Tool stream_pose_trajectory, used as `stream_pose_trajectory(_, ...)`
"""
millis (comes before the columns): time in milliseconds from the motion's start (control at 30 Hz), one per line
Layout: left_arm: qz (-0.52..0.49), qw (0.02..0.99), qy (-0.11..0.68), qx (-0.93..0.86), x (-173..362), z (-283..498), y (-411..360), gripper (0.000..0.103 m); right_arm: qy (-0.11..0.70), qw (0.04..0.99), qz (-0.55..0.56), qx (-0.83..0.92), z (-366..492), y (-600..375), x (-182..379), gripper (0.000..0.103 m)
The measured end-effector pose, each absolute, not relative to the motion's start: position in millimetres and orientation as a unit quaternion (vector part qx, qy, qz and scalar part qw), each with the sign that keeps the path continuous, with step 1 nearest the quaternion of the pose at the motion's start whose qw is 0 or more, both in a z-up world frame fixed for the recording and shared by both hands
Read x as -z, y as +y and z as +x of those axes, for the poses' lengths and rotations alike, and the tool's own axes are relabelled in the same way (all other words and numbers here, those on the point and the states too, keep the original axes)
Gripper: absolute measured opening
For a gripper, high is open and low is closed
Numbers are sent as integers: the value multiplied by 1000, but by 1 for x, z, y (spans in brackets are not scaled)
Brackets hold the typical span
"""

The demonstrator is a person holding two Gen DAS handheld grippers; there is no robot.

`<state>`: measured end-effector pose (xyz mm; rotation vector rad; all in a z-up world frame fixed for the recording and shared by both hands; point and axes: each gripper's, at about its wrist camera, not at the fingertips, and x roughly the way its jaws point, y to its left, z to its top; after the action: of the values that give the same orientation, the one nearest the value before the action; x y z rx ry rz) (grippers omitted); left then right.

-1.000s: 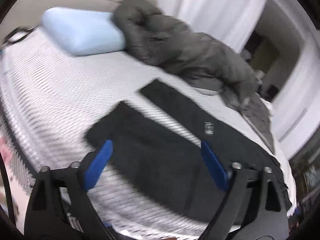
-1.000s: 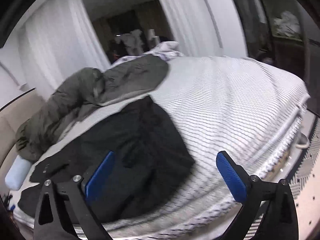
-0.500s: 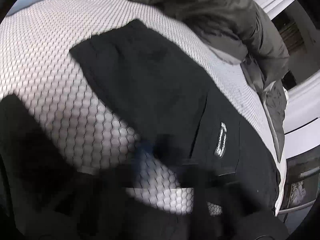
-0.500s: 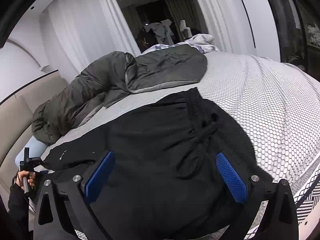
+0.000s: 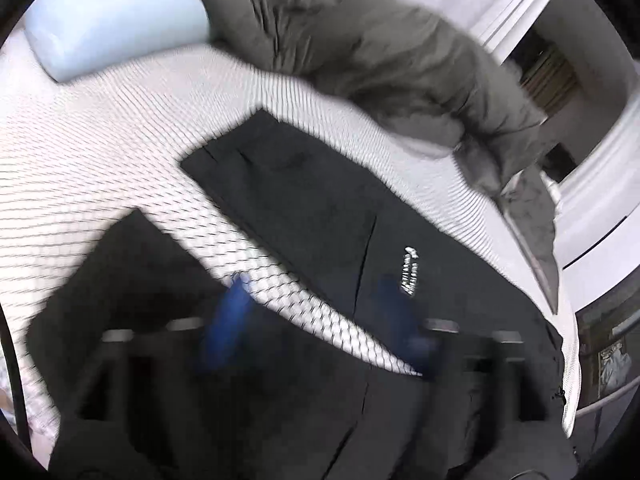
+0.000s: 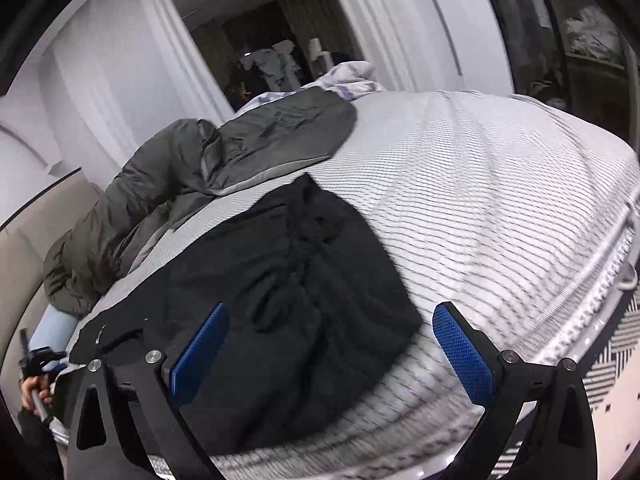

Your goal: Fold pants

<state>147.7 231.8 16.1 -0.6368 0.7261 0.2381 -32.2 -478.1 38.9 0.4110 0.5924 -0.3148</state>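
Black pants [image 5: 304, 208] lie spread on the white mesh mattress [image 5: 80, 140], their two legs parted, a white print [image 5: 410, 272] on the farther leg. My left gripper [image 5: 316, 324] is blurred by motion. Its blue fingers [image 5: 228, 320] are spreading, with only mattress and pant cloth below the gap and nothing pinched. In the right wrist view the gathered waist of the pants [image 6: 280, 280] lies ahead. My right gripper [image 6: 332, 356] hovers open above it, holding nothing. A hand at the lower left holds the left gripper [image 6: 38, 360].
A grey duvet [image 5: 360, 40] is bunched along the far side of the bed, also visible as the duvet [image 6: 160, 200] in the right view. A light blue pillow [image 5: 112, 16] lies at the head. The mattress edge [image 6: 592, 320] drops to a patterned floor [image 6: 616, 360].
The left gripper went in close over the farther pant leg with its fingers together, then drew back and its fingers spread. The right view swung toward the waistband and back out.
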Motion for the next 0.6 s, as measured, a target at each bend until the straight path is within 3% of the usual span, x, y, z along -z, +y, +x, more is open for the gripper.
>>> stream_pose_trajectory(167, -297, 886, 327, -141, -26, 77, 240, 85, 308, 898, 278, 144, -44, -504, -17, 103)
stream_pose_trajectory(200, -300, 883, 330, -148, -24, 65, 243, 85, 311, 895, 292, 131, -41, -507, -12, 97)
stream_pose_trajectory(267, -307, 876, 336, -159, -16, 49, 251, 85, 309, 888, 323, 105, -31, -511, -1, 81)
stream_pose_trajectory(300, -313, 873, 337, -161, -12, 42, 253, 85, 313, 883, 335, 98, -27, -513, 3, 62)
stream_pose_trajectory(333, -321, 870, 339, -161, -4, 37, 260, 85, 320, 875, 351, 98, -20, -514, 8, 34)
stream_pose_trajectory(367, -328, 866, 340, -162, 0, 29, 263, 85, 330, 867, 356, 113, -15, -514, 9, 22)
stream_pose_trajectory(500, -320, 865, 340, -184, 11, 6, 271, 85, 300, 908, 268, 120, -28, -482, -26, 18)
stream_pose_trajectory(600, -327, 863, 336, -186, 19, -6, 278, 85, 321, 893, 284, 138, -37, -496, -9, 22)
